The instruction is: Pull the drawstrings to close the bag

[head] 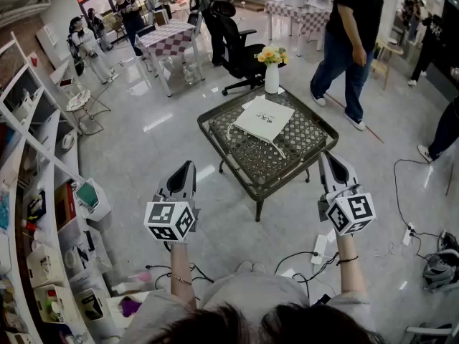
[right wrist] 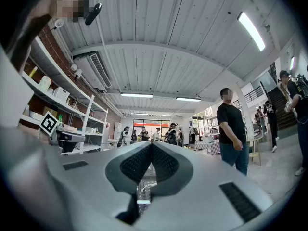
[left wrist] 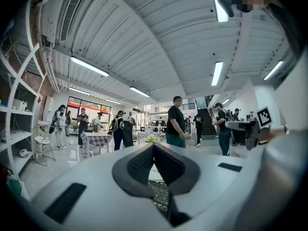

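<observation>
**Both grippers closed and held short of the table, bag untouched**

From the head view, we hold the left gripper (head: 188, 168) and the right gripper (head: 325, 156) out in front of us, one to each side of a low dark mesh table (head: 215, 137). Both stop short of its near edge and touch nothing. The white bag (head: 264, 118) lies flat on the far half of the tabletop, and its pale drawstrings (head: 277, 148) trail loosely over the mesh toward us. A white vase of flowers (head: 272, 76) stands at the table's far corner, just beyond the bag. A person in dark clothes (head: 351, 34) walks past behind the table.

In the left gripper view, the left gripper (left wrist: 153, 147) has its jaws pressed together with nothing between them. The table's mesh shows through the gap lower down. The right gripper (left wrist: 250, 129) shows at the right edge.

In the right gripper view, the right gripper (right wrist: 151, 145) also has its jaws together, gripping nothing. The left gripper (right wrist: 65, 138) shows at the left, in front of shelving (right wrist: 72, 112).
</observation>
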`<act>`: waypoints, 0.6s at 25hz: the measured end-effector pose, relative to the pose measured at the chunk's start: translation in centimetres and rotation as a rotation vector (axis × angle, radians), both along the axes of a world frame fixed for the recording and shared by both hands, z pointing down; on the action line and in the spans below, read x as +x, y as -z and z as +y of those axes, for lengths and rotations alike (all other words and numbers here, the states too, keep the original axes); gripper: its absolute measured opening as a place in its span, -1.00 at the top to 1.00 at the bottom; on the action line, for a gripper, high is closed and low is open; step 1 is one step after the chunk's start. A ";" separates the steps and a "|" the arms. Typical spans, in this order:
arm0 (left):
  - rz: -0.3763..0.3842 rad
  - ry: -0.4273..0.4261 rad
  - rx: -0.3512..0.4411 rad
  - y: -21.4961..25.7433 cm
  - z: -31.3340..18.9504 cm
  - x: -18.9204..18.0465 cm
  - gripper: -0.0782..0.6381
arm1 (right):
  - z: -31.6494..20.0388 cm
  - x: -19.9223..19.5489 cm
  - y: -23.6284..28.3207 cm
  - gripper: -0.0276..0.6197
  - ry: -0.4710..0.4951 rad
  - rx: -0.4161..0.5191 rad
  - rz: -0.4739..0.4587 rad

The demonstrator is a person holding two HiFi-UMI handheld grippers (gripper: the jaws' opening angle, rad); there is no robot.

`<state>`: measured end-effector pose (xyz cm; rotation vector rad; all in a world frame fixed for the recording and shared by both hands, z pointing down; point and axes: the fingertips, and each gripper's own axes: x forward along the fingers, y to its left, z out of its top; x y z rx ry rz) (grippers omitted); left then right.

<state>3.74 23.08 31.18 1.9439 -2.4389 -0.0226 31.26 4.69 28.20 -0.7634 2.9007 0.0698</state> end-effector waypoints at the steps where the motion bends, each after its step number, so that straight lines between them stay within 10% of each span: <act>1: 0.000 0.002 -0.001 0.1 0.0 0.1 0.71 | -0.1 0.2 0.0 0.85 0.000 0.000 0.002; 15: 0.007 0.032 -0.010 -0.5 0.4 2.0 0.71 | -0.9 0.9 -0.5 0.85 0.024 -0.017 -0.019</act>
